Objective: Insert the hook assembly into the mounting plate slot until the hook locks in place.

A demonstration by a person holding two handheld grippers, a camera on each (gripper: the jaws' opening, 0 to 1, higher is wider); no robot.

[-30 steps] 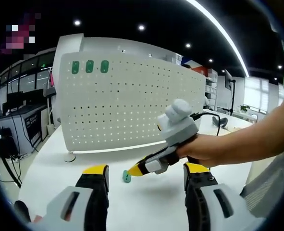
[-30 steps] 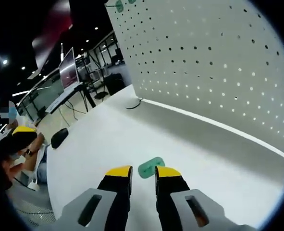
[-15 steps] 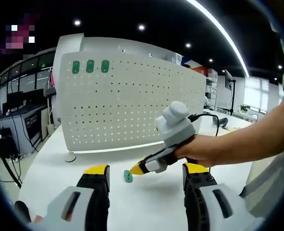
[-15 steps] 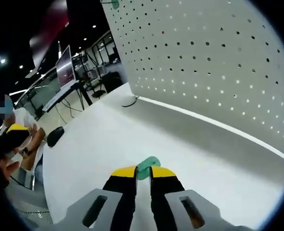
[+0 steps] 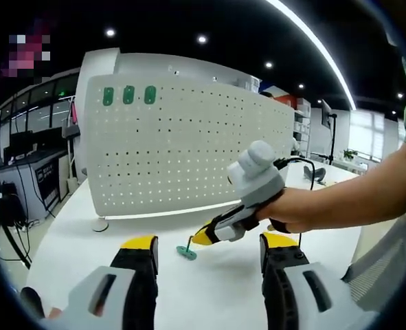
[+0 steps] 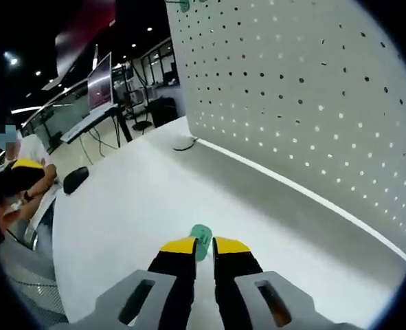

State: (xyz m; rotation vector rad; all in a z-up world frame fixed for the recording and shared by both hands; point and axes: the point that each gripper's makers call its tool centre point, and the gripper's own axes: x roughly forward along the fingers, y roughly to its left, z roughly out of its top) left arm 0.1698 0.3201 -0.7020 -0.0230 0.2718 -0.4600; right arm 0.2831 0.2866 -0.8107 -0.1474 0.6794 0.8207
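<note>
A small green hook [image 5: 186, 251] hangs just above the white table [image 5: 209, 289], held by my right gripper [image 5: 204, 238], which a hand carries in from the right. In the right gripper view the same green hook [image 6: 202, 238] sticks out between the yellow tips of my right gripper [image 6: 205, 247], jaws shut on it. My left gripper [image 5: 207, 249] stands open low over the table, its jaws wide apart with nothing between them. Behind stands the white pegboard mounting plate [image 5: 189, 151], upright, with three green hooks [image 5: 128, 95] along its top left.
The pegboard [image 6: 312, 103] rises close on the right in the right gripper view. A person [image 6: 14, 182] sits at the table's far left beside a dark mouse [image 6: 75, 180]. Desks and monitors [image 5: 31, 148] stand behind the table on the left.
My right gripper closed on the green hook and lifted it off the table, tilting upward. The left gripper has stayed put.
</note>
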